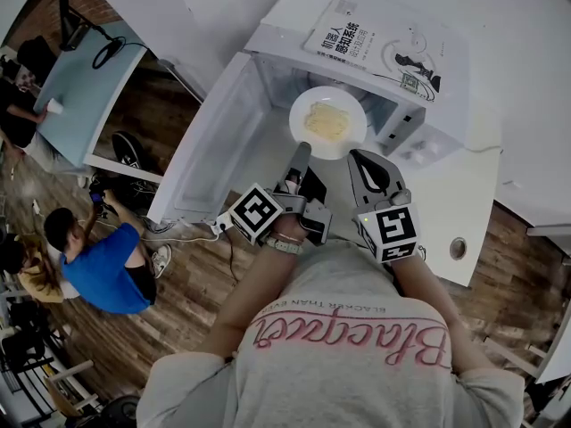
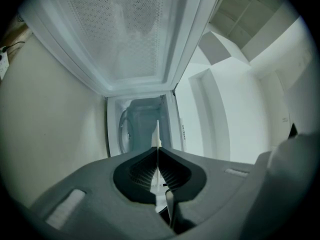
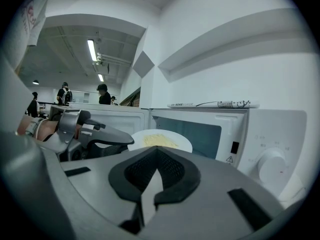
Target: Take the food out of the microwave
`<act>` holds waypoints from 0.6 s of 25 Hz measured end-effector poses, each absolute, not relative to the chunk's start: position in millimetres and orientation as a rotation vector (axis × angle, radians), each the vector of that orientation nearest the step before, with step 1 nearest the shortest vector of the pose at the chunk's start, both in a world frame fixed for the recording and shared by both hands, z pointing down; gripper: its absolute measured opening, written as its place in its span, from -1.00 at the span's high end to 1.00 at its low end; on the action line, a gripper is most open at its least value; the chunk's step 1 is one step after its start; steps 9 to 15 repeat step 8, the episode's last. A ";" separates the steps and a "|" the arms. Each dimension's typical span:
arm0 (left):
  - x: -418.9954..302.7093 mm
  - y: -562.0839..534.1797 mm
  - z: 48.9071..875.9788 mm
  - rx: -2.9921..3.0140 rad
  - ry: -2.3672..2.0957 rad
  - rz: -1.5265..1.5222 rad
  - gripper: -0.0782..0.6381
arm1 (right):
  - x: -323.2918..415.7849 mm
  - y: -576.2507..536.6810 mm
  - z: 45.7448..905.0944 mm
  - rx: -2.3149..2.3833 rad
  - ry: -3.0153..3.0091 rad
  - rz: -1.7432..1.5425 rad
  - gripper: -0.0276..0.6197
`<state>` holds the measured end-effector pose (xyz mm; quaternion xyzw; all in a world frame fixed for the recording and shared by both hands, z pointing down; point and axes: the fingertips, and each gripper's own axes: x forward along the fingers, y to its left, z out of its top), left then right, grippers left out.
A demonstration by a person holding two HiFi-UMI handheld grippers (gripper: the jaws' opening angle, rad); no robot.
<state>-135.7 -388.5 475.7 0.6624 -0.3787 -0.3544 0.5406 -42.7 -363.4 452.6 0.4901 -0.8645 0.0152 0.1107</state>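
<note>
A white plate (image 1: 327, 121) with pale yellow food (image 1: 323, 119) hangs level at the mouth of the open white microwave (image 1: 406, 119). My left gripper (image 1: 299, 154) is shut on the plate's near rim. In the left gripper view that rim shows edge-on as a thin white line (image 2: 158, 134) between the closed jaws (image 2: 158, 151). The right gripper (image 1: 361, 157) stays just right of the plate, shut and empty, not touching it. From the right gripper view (image 3: 157, 151) I see the plate (image 3: 160, 140) with the left gripper's fingers (image 3: 107, 136) on it.
The microwave door (image 1: 214, 141) stands swung out to the left. A book (image 1: 375, 43) lies on top of the microwave. The control knob (image 3: 272, 166) is at the right. The white counter (image 1: 473, 194) has a round hole (image 1: 458, 248). People stand on the wooden floor at left.
</note>
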 end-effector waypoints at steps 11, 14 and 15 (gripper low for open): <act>-133.3 -388.1 478.7 1.576 -0.892 -0.827 0.75 | -45.0 -360.5 452.8 1.426 -2.561 0.050 0.89; -133.3 -388.1 478.7 1.576 -0.892 -0.827 0.75 | -45.0 -360.5 452.8 1.426 -2.561 0.050 0.89; -133.3 -388.1 478.7 1.576 -0.892 -0.827 0.75 | -45.0 -360.5 452.8 1.426 -2.561 0.050 0.89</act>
